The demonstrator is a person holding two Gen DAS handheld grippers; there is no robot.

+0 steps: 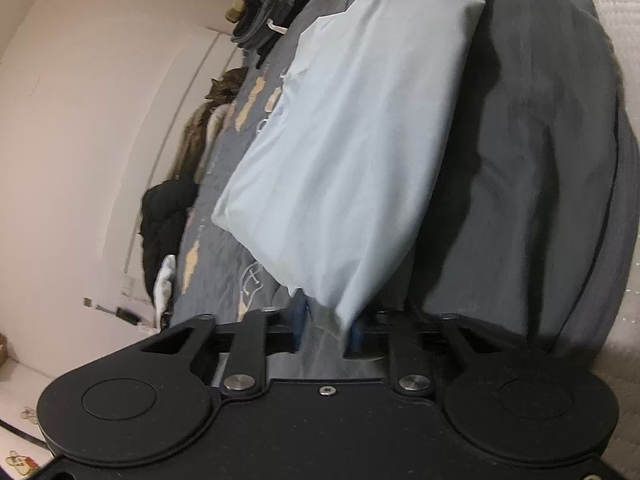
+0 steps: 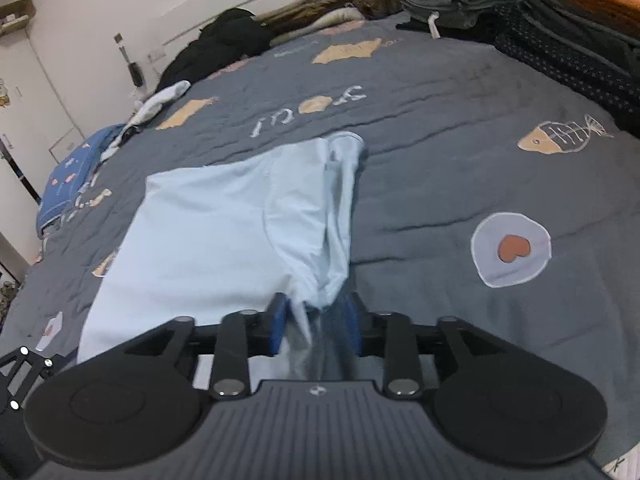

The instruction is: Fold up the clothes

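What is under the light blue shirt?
The light blue shirt lies on a grey bedspread with fish and egg pictures. Whatever is printed on the spread right beneath it is covered. Its near edge sits between the right tongs.

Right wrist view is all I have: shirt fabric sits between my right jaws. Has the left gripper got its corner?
Observer: Yes, the left gripper pinches a corner of the pale blue shirt between its blue pads.
Operator: Anything lying past that side?
Observer: A dark grey cloth lies right alongside the shirt.
Operator: And beyond that?
Observer: Bare white mattress.
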